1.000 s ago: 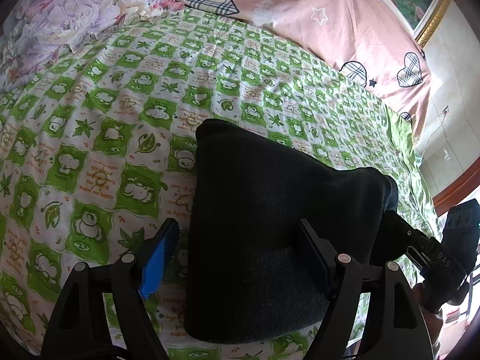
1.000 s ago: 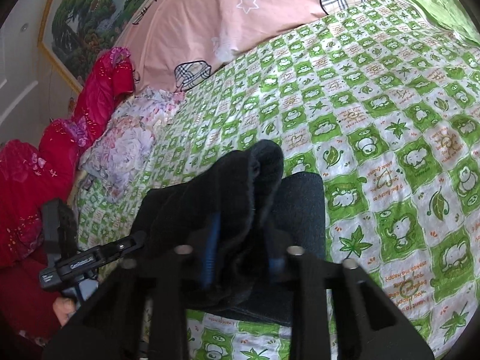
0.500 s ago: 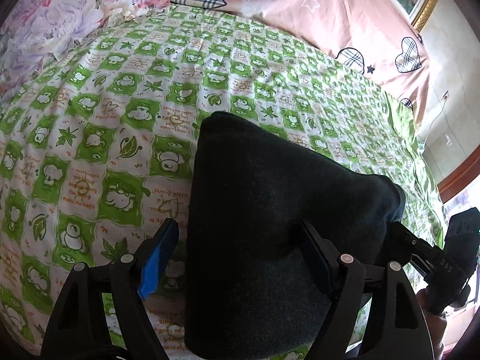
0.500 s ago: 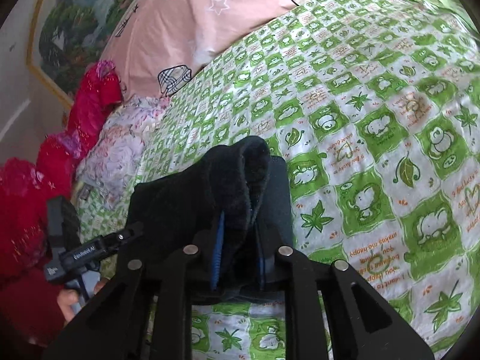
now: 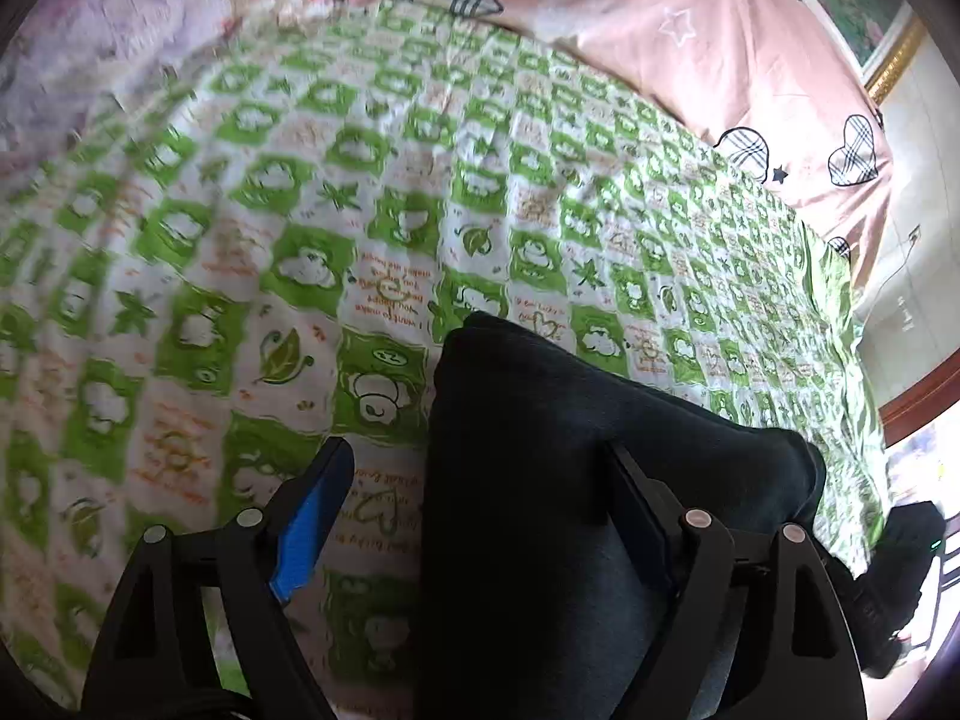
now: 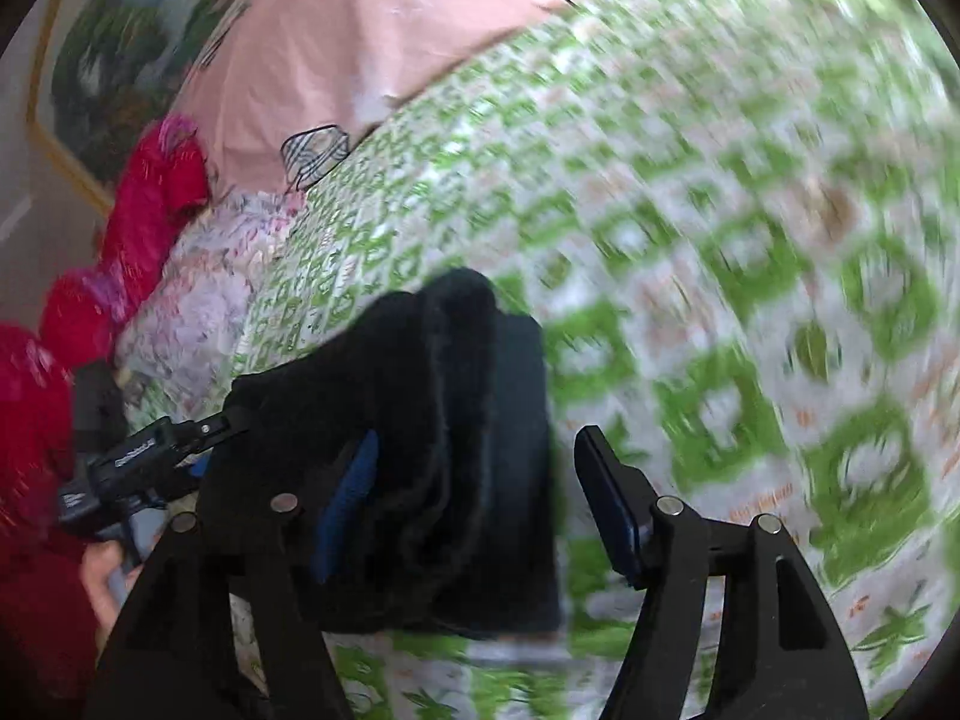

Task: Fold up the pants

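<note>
The dark pants (image 5: pixel 570 480) lie folded in a thick block on the green-and-white checked bedsheet (image 5: pixel 360 228). My left gripper (image 5: pixel 480 480) is open, its fingers wide apart over the near left part of the pants, holding nothing. In the right wrist view the pants (image 6: pixel 456 420) are a stacked bundle with fuzzy edges. My right gripper (image 6: pixel 474 480) is open, its jaws spread on either side of the bundle's near end. The left gripper's body (image 6: pixel 138 462) shows at the far left of that view.
A pink quilt (image 5: pixel 690 48) with plaid hearts lies along the far side of the bed. A floral pillow (image 6: pixel 198 312) and red bedding (image 6: pixel 150 192) lie at the head end. The bed edge (image 5: pixel 864 480) and a wooden frame are at the right.
My right gripper was shut on the pants' folded edge; now its jaws have opened and let the pants go. Both views have shifted and blurred with motion.
</note>
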The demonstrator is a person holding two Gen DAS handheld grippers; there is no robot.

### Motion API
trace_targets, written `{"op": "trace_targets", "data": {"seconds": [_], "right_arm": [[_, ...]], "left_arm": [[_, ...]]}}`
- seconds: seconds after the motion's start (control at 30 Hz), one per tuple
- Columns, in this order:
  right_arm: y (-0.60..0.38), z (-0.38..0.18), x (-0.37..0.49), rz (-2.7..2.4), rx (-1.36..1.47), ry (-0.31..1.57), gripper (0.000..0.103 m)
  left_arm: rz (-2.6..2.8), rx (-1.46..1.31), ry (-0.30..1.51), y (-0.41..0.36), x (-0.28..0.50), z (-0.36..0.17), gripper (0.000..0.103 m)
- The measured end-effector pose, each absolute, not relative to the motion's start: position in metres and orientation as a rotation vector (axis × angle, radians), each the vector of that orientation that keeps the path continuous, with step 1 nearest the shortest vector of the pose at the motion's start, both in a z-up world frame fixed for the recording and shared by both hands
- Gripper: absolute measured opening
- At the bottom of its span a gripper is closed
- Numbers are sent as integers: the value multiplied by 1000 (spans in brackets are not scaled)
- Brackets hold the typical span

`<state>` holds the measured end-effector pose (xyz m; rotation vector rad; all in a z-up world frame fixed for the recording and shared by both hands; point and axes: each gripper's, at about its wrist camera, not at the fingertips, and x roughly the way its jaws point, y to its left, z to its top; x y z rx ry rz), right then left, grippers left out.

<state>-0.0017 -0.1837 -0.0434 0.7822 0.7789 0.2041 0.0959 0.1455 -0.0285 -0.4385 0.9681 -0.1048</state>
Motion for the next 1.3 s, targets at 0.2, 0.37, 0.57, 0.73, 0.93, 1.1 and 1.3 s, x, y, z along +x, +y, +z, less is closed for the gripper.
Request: {"op": "trace_targets", "data": {"seconds": [0.2, 0.37, 0.57, 0.73, 0.93, 1.1, 1.3], "right_arm": [[-178, -36, 2, 203, 720, 775, 67], [-181, -40, 2, 246, 771, 774, 67], [-178, -41, 5, 284, 773, 775, 66], [-177, -43, 7, 316, 796, 777, 65], [-175, -47, 14, 355, 803, 810, 65], [-169, -34, 12, 364, 758, 793, 48], [-167, -8, 14, 382, 748, 744, 42]], "left_arm": [[-109, -434, 986, 147, 97, -31, 86], [-146, -495, 1005, 156, 77, -30, 86], [-156, -454, 1006, 148, 59, -36, 86], [-171, -415, 1004, 137, 63, -38, 65], [-193, -397, 988, 129, 62, -35, 57], [-218, -433, 969, 135, 58, -31, 44], [-239, -438, 912, 143, 47, -9, 35]]}}
